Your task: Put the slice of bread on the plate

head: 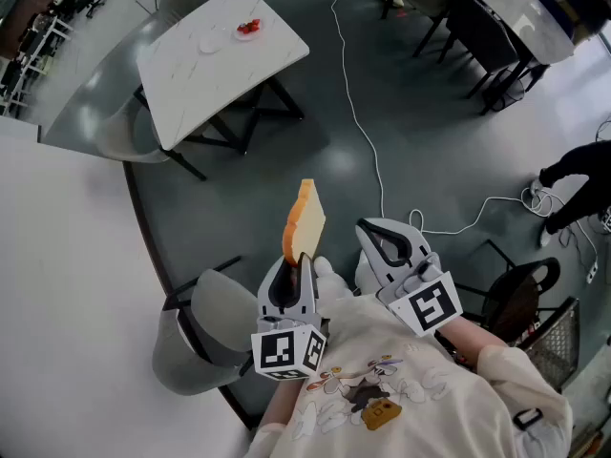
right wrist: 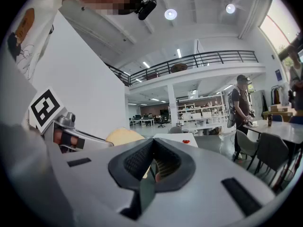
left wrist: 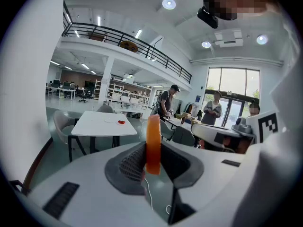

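Between left jaws: slice of bread (head: 304, 219), its lower end clamped, held in the air over the grey floor (head: 401, 122).
Left gripper (head: 302, 260): jaws part-way closed, pads pressing on the two broad faces of the slice.
Bread, long axis: runs up and away from the jaws, leaning a little right in the head view.
Bread, facing: stands on edge; the orange crust edge (left wrist: 153, 143) faces the left gripper's camera, and the pale broad face turns toward the right gripper (head: 367, 227).
Right gripper: just beside the left, jaws drawn together (right wrist: 152, 150), nothing between them.
Plate (left wrist: 109, 120): on the white table (head: 191, 84), well apart from the bread, near a small red thing (head: 248, 29).
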